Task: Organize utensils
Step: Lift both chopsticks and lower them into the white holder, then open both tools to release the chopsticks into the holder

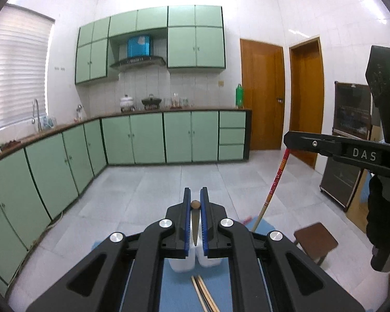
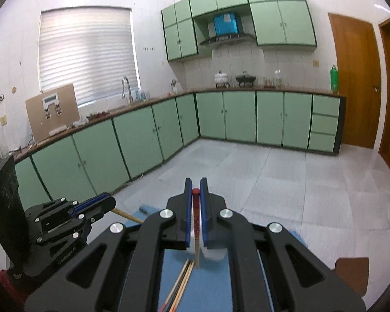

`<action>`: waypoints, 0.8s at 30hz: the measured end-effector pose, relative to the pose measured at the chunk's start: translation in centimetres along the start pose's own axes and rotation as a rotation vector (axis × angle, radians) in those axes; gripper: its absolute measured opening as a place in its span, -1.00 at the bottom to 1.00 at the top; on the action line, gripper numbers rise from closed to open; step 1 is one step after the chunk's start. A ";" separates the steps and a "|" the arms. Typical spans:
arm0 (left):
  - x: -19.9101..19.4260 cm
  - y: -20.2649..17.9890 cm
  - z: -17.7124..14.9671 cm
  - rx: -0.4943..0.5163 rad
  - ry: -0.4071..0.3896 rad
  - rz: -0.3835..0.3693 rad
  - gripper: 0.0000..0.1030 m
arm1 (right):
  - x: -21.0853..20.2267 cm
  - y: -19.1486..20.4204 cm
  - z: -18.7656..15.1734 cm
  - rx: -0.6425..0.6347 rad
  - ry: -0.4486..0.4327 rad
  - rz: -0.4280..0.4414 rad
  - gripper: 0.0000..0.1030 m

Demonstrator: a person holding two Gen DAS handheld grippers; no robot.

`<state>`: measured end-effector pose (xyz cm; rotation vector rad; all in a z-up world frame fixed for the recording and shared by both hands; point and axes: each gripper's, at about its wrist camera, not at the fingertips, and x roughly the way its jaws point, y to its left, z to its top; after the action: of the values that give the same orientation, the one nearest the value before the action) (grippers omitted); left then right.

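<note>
"DAS" in pale letters — on the right gripper (image 1: 293,140) arm — other print too small to read

Bright, even daylight thru window blinds (image 2: 87,52), heavy fisheye warp w/ dark vignette at edges, slightly soft.

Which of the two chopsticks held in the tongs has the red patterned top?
The chopstick in the right tongs: its top is red. The left tongs hold a plain brown one.

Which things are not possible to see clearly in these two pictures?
- White containers: left wrist view, mostly hidden by gripper body.
- Loose chopsticks: right wrist view, ends cut off by gripper frame.
- Brown chopstick in left gripper: lower end hidden.
- Counter items: too small.
</note>
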<state>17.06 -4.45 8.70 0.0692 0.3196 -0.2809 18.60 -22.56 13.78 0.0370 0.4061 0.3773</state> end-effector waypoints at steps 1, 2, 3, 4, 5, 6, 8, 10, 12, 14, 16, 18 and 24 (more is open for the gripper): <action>0.3 0.0 0.6 0.003 -0.008 0.004 -0.87 | 0.2 -0.2 0.7 -0.004 -0.019 -0.010 -0.90; 0.5 0.0 1.0 0.007 -0.012 0.007 -0.87 | 0.5 -0.4 1.3 -0.006 -0.030 -0.022 -0.90; 0.9 0.1 1.4 0.012 -0.015 0.012 -0.87 | 0.9 -0.7 1.8 -0.005 -0.040 -0.029 -0.90; 1.3 0.0 1.6 0.015 -0.014 0.015 -0.87 | 1.3 -1.0 2.1 -0.002 -0.050 -0.035 -0.90; 1.9 0.1 1.8 0.017 -0.007 0.017 -0.87 | 1.6 -1.3 2.3 0.000 -0.058 -0.044 -0.90; 2.1 0.1 1.8 0.018 -0.001 0.019 -0.87 | 2.2 -1.7 2.5 0.003 -0.067 -0.058 -0.90; 3.2 0.3 1.7 0.022 0.019 0.026 -0.87 | 3.4 -2.5 2.7 0.014 -0.075 -0.070 -0.90; 4.0 0.4 1.4 0.022 0.039 0.030 -0.87 | 4.9 -3.2 2.6 0.027 -0.080 -0.075 -0.90; 4.8 0.6 1.0 0.012 0.058 0.029 -0.87 | 6.4 -3.8 2.3 0.037 -0.071 -0.082 -0.90; 5.6 0.7 0.6 0.016 0.068 0.045 -0.87 | 7.6 -4.3 1.6 0.048 -0.062 -0.083 -0.90; 6.5 1.0 0.3 0.012 0.078 0.049 -0.87 | 8.7 -4.3 0.7 0.048 -0.049 -0.094 -0.90; 7.7 1.3 -0.3 -0.002 0.101 0.052 -0.87 | 9.8 -4.3 -0.3 0.048 -0.026 -0.102 -0.90; 10.3 2.0 -1.9 -0.031 0.175 0.051 -0.86 | 11.3 -4.0 -2.2 0.041 0.065 -0.092 -0.79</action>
<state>26.43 -4.96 3.66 0.0718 0.4947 -0.2200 28.76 -22.22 6.98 0.0458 0.4778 0.2805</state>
